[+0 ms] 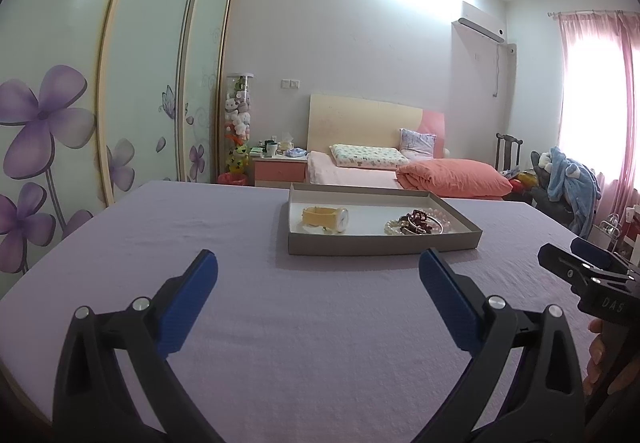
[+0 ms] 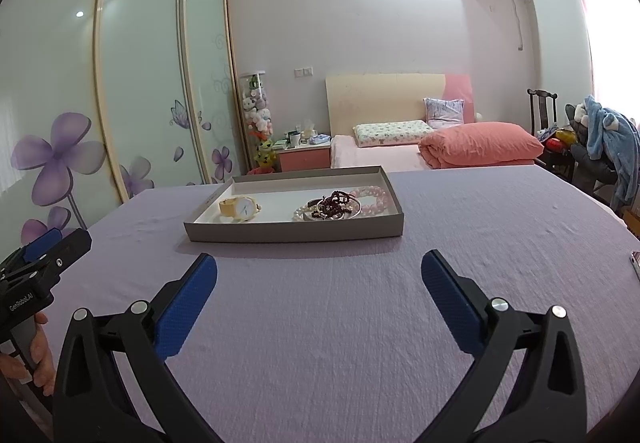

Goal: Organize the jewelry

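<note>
Left wrist view: the left gripper [image 1: 318,271] hovers wide apart over the lavender cloth [image 1: 160,243]; ahead lies the grey tray [image 1: 384,243], long axis crosswise — yellow watch [image 1: 326,218] at its left end, tangled bracelets [image 1: 418,224] right.

Right wrist view: the right gripper [image 2: 319,272] likewise gapes, empty — the tray [image 2: 294,233] sits ahead-left, slightly skewed.

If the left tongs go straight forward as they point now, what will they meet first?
Probably the near wall of the grey tray. The left tongs are open over bare purple cloth, nothing between. Depth is uncertain.
</note>
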